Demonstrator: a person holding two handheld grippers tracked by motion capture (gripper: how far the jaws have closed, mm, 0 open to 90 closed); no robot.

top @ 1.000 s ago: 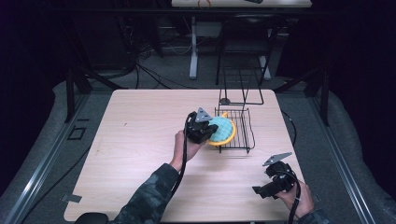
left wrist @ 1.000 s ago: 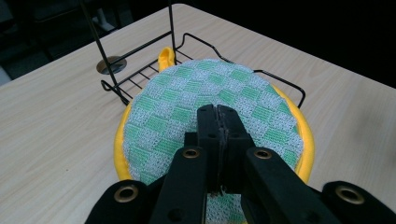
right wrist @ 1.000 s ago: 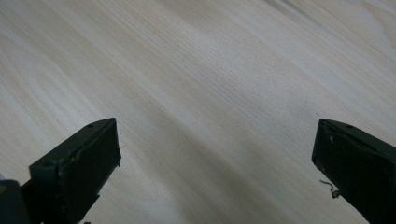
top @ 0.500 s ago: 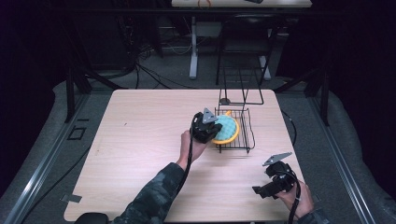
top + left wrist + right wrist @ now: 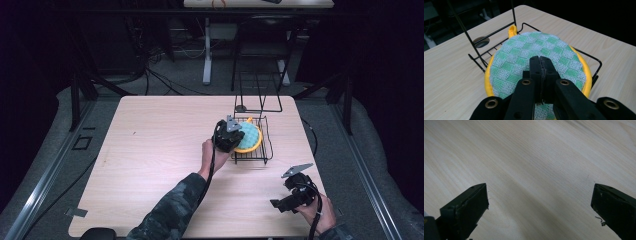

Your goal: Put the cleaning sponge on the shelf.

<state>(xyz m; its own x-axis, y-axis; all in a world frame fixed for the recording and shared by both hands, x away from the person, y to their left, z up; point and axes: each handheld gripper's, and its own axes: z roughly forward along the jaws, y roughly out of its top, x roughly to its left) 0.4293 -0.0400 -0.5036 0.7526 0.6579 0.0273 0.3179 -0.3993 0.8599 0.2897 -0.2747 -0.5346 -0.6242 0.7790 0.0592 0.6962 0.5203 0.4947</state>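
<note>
Over wire rack [image 5: 260, 150], left hand-held gripper [image 5: 235, 136] clamping sponge [image 5: 536, 57]

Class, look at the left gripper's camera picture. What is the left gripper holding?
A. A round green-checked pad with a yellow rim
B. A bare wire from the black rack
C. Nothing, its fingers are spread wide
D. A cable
A: the left gripper is shut on the round green-checked pad with a yellow rim, over the black wire rack.

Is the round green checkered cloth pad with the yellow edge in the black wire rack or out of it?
Partly in. The round green checkered pad tilts over the black wire rack, pinched by the shut left gripper, not lying flat.
</note>
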